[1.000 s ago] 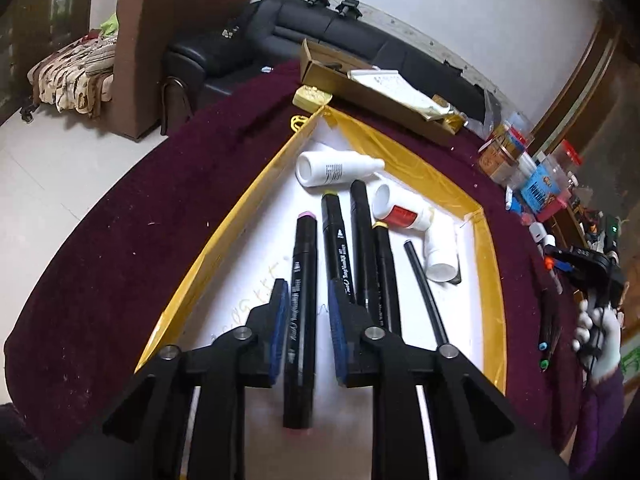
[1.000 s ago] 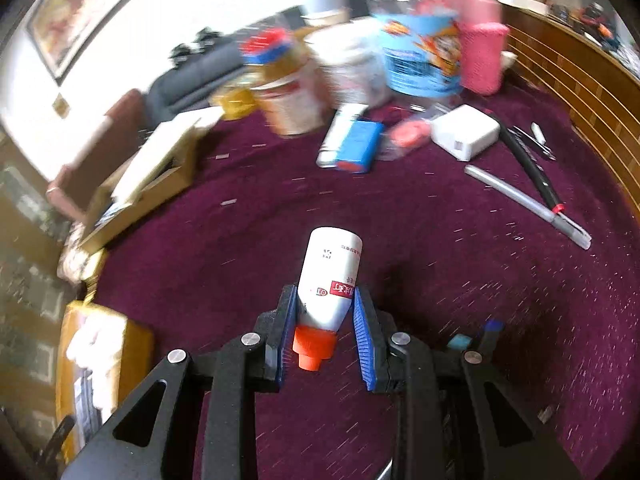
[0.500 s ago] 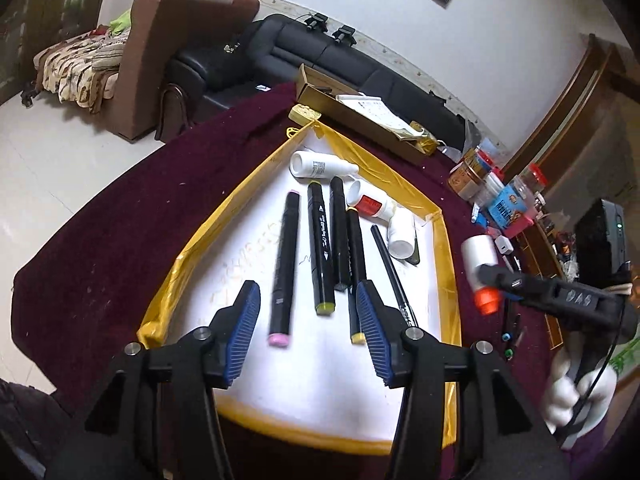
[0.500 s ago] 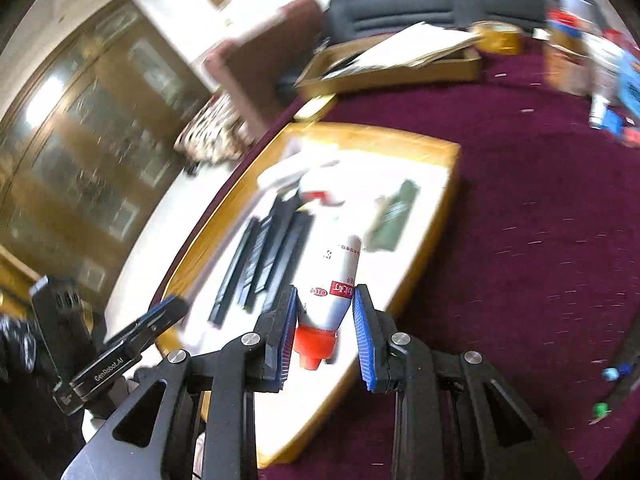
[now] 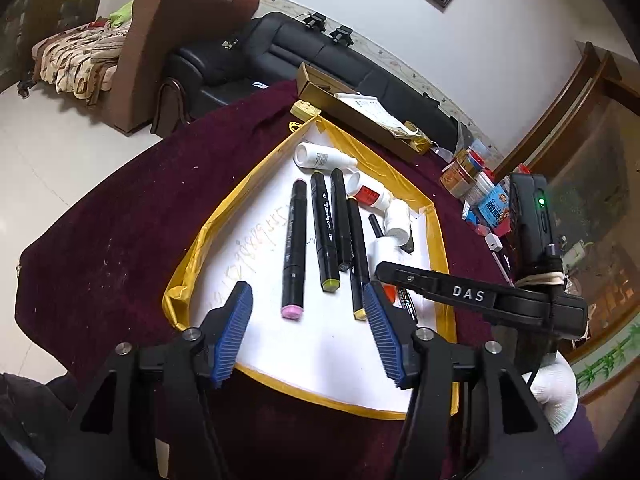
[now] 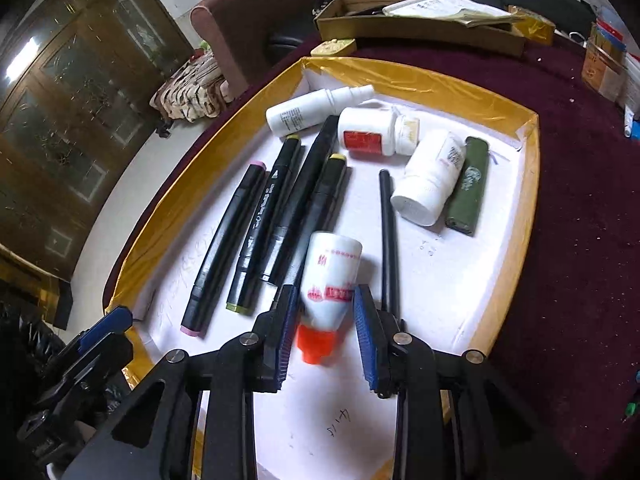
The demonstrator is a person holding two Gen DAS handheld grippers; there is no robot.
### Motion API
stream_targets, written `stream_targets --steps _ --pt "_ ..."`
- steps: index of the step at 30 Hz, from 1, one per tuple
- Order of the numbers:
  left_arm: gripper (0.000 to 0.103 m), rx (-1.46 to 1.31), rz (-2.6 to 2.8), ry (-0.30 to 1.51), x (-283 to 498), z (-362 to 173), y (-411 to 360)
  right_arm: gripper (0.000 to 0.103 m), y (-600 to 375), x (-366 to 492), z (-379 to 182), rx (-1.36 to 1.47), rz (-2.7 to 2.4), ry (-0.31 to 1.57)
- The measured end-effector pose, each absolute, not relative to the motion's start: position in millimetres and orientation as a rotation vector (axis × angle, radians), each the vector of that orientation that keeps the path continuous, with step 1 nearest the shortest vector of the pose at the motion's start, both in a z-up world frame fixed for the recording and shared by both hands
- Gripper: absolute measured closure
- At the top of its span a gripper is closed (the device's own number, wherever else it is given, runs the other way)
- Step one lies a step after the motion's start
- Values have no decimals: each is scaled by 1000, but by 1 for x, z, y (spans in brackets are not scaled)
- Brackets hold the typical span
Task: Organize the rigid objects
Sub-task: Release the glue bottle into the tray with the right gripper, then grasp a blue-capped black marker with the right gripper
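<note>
A yellow-rimmed white tray (image 5: 224, 216) (image 6: 168, 216) holds several black markers (image 5: 294, 240) (image 6: 228, 240), a thin black pen (image 6: 388, 232), three white bottles (image 6: 308, 110) and a green lighter (image 6: 468, 184). My right gripper (image 6: 323, 296) points down into the tray. Its jaws are opening around a white bottle with an orange cap (image 6: 330, 276), and a gap shows beside the left pad. Near the tray's front edge my left gripper (image 5: 306, 292) is still opening, with nothing between its pads. The right gripper (image 5: 460, 292) reaches in from the right and hides most of the bottle.
The tray lies on a maroon tablecloth (image 5: 120, 208). A cardboard box (image 5: 360, 116) (image 6: 416, 20) sits behind the tray. Jars and packets (image 5: 472, 176) crowd the right side. The table's round edge drops to the floor on the left. A gloved hand (image 5: 556, 392) holds the right gripper.
My left gripper let go of the pink-tipped marker, opened and drew back toward the tray's front. My right gripper carried the orange-capped bottle from the tablecloth into the tray, and its jaws loosened.
</note>
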State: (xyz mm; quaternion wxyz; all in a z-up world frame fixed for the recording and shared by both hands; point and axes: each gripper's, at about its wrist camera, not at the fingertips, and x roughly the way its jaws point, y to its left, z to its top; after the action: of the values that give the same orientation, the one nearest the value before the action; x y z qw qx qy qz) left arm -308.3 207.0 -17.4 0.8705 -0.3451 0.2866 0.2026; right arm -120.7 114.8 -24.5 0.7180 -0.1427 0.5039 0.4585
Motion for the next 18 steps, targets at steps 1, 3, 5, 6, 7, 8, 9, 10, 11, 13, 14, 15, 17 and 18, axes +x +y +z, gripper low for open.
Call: stream_targets --steps 1,3,5,6,7,8,9,10,11,13,14,15,17,18 --pt "42 -724 425 598 -309 -17 207 71 112 -121 -21 -307 1018 1109" --pt "42 -725 421 598 -309 -17 205 66 101 -118 -11 -265 1033 1090" --pt "42 -725 411 600 -307 -16 202 66 83 -113 -1 -214 1036 1063" --pt "42 -721 401 600 -305 -15 199 66 68 -109 5 -181 1036 1044" --pt "42 -715 390 600 -304 -13 196 65 45 -101 11 -137 1021 1019" --pt "42 -706 373 599 -302 -11 193 63 24 -93 14 -102 997 1001" --pt "42 -694 350 597 -299 -8 187 62 4 -83 17 -71 968 988" --pt "42 -680 323 593 -295 -5 181 61 -20 -72 18 -39 924 975" --pt "41 -666 291 591 -290 -2 173 61 -43 -61 17 -11 873 968" --pt "40 -641 238 592 -281 3 158 61 -95 -32 13 51 750 970" --pt "38 -625 211 594 -275 5 149 61 -128 -15 9 95 665 976" --pt "38 -604 176 599 -268 8 137 61 -153 -3 5 132 604 978" --pt "38 -569 126 616 -255 11 117 61 -193 15 1 176 523 972" --pt "38 -546 96 632 -246 12 104 62 -204 20 0 179 495 970"
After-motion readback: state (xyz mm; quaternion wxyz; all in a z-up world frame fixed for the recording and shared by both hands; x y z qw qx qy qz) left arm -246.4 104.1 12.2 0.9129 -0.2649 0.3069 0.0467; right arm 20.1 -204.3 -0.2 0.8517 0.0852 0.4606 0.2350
